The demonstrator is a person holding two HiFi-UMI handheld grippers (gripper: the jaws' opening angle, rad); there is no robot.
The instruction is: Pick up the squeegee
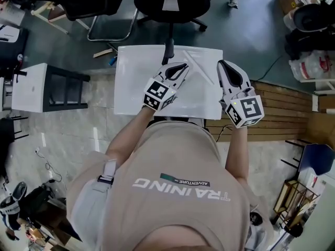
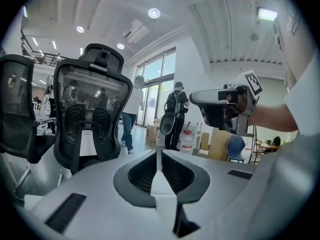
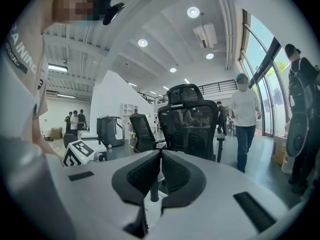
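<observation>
Squeegee not yet picked up; both grippers empty

The squeegee [image 1: 168, 51], judged by its black handle, lies untouched at the far edge of the white bench [image 1: 131, 88]; the left gripper [image 1: 183, 67] hangs over the bench's middle, the right gripper [image 1: 222, 64] over its right edge; both pairs of jaws are closed tip to tip on nothing; reaching, opening and gripping all remain.

**Head view:** from above the person, steeply down onto the bench [image 1: 131, 88]. **Gripper views:** low over the bench, near-level along each pair of jaws. Both face the black office chair [image 2: 95, 114], and the left one catches the right gripper [image 2: 196, 98].
</observation>
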